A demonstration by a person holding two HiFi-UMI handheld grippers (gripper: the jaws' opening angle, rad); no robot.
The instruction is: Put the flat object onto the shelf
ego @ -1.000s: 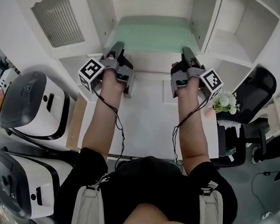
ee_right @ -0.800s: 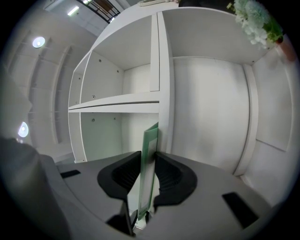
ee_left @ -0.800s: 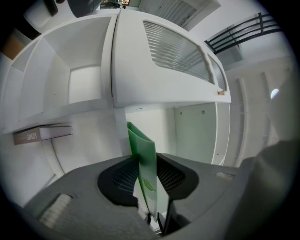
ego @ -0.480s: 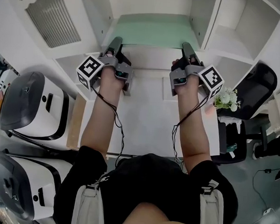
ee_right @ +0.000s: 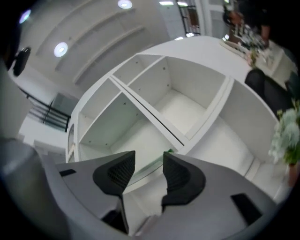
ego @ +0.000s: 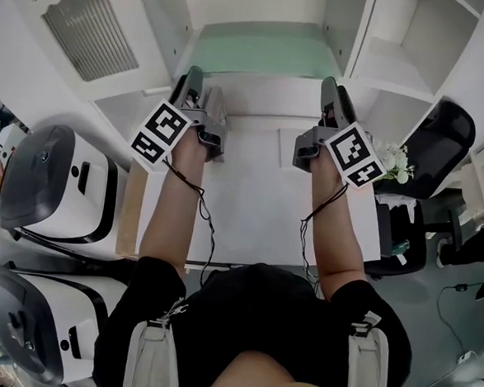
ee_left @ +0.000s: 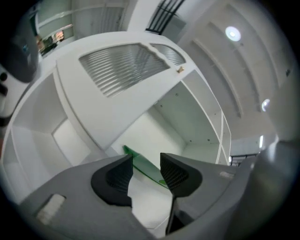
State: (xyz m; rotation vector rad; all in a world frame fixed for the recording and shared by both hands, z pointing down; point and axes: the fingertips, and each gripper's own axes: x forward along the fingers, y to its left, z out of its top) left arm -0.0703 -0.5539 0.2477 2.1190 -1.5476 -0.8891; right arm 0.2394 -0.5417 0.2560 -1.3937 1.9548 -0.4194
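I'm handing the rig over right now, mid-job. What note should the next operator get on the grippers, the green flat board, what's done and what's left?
Left gripper: open; its jaws have just been opening, with nothing gripped. The board's edge shows beyond the gap.
Right gripper: the same, open and empty.
Green flat board: lies flat on the shelf in the middle compartment, ahead of both grippers and gripped by neither.
Done: board placed and let go.
Left: probably only drawing both grippers back clear of the shelf.

One green sheet (ego: pixel 264 51) (flat), two claws (ego: pixel 204 82) (ego: pixel 336 92)
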